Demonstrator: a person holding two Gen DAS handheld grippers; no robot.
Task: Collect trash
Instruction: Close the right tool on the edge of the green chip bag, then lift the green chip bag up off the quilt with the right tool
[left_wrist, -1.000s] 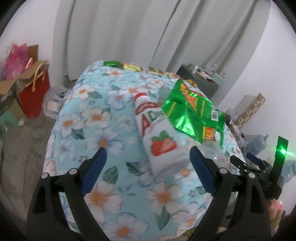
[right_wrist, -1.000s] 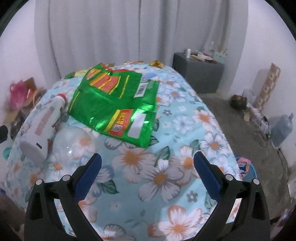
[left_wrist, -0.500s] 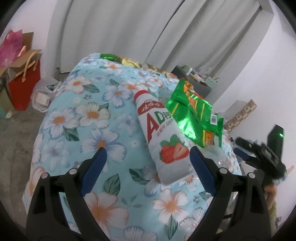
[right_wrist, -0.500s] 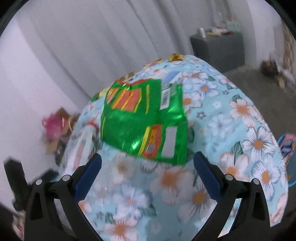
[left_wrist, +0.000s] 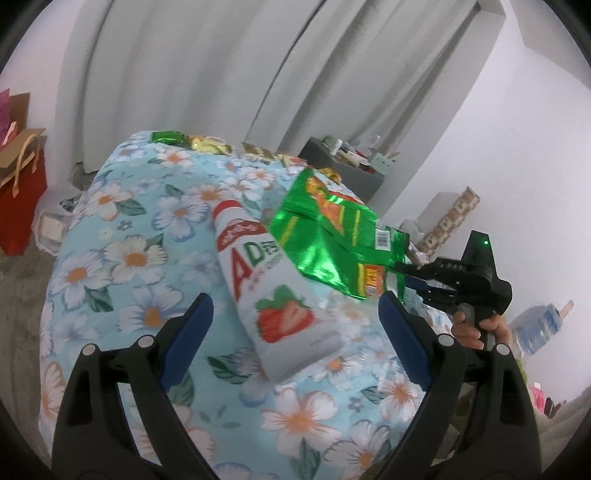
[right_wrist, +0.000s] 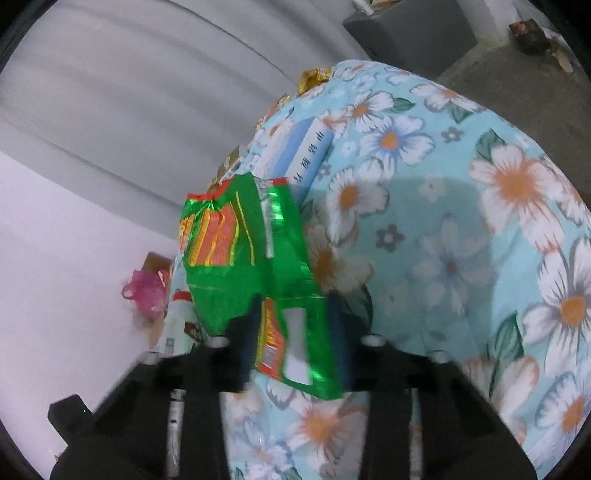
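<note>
the right tool (right_wrist: 291, 325) is closing on the near edge of the green snack wrapper (right_wrist: 247, 258) above the floral tabletop (right_wrist: 461, 240) — the left tool (left_wrist: 295, 325) spread, straddling the strawberry drink bottle (left_wrist: 273, 291).

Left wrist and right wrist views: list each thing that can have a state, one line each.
Green foil wrapper: opened, crumpled, its near edge between the right claw's pads.
Right claw: closing on the wrapper's edge.
Left claw: open, holding nothing.
White strawberry bottle: lying on its side, red cap on.
Floral cloth: spread flat under the trash.
</note>
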